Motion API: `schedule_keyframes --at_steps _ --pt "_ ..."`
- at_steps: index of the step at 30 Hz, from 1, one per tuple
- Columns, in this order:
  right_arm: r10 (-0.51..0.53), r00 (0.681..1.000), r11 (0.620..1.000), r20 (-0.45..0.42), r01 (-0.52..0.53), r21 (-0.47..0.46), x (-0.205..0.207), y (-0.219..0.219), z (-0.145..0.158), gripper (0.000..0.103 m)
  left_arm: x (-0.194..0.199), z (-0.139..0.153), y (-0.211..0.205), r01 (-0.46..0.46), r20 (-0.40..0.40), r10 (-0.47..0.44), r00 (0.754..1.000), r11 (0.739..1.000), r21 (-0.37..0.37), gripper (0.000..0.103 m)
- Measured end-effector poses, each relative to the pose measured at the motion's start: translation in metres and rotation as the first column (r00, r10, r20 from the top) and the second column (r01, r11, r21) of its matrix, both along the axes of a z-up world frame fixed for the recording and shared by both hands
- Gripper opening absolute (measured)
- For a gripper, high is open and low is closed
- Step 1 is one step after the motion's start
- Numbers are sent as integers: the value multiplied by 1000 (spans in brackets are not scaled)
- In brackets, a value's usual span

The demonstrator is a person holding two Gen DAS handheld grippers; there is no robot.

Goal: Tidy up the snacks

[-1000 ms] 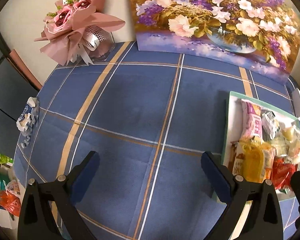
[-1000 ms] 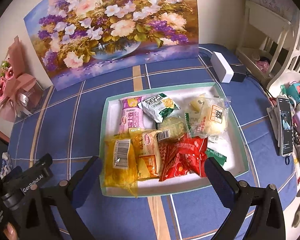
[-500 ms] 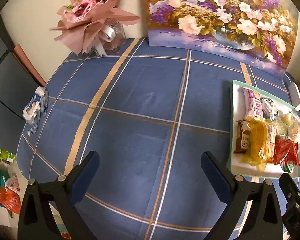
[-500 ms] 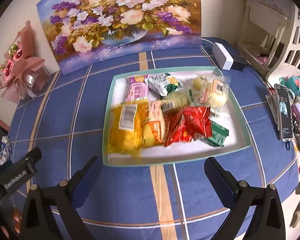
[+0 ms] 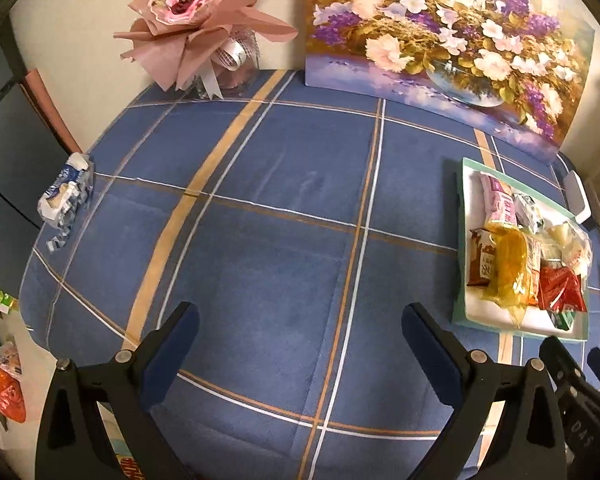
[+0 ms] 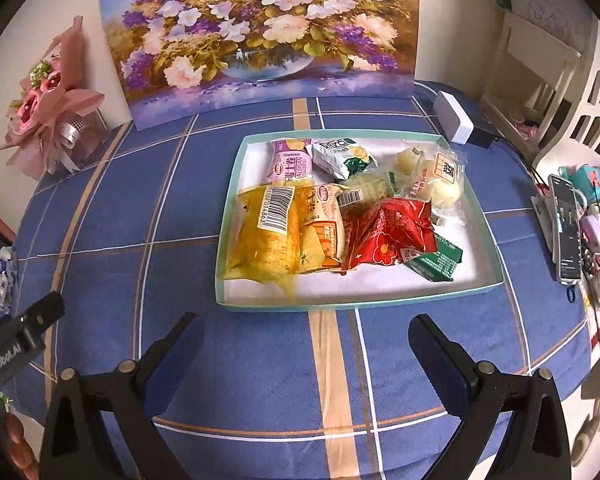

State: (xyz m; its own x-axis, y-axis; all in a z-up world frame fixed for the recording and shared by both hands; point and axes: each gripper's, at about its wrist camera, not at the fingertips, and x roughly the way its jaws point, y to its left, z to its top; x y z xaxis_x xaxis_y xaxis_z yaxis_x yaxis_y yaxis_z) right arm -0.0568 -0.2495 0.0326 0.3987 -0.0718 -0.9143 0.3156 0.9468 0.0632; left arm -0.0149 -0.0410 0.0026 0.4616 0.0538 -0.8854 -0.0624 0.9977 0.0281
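Well short of the tray's (image 6: 380, 305) near rim, both claws, left (image 5: 300, 330) and right (image 6: 306, 338), gape wide, empty, over bare tablecloth (image 5: 268, 208).

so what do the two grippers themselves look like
Both the left gripper and the right gripper have black angled finger arms with round silver bolts and dark blue pads. In the right wrist view, the left gripper's black body bears white lettering reading GenRobot.AI.

Left gripper (image 5: 300, 340) jaws apart over tablecloth (image 5: 284, 208); snack tray (image 5: 460, 240) right.
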Motion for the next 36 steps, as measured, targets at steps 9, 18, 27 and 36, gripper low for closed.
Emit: schedule_keyframes --at_steps 9,18,27,36 --pt "-12 1000 1000 1 12 0 3 -5 -3 103 6 -11 -2 3 -30 -4 1000 1000 -11 101" --pt "-18 1000 1000 -1 18 5 4 -9 -6 103 9 -15 -5 15 -45 -16 999 1000 -12 101" --pt "-16 1000 1000 -6 16 8 4 -8 -8 103 11 -17 -6 11 -52 -12 999 1000 -6 101" --pt "-20 1000 1000 -1 20 18 4 -12 -8 103 12 -18 -8 12 -56 -12 998 1000 11 101"
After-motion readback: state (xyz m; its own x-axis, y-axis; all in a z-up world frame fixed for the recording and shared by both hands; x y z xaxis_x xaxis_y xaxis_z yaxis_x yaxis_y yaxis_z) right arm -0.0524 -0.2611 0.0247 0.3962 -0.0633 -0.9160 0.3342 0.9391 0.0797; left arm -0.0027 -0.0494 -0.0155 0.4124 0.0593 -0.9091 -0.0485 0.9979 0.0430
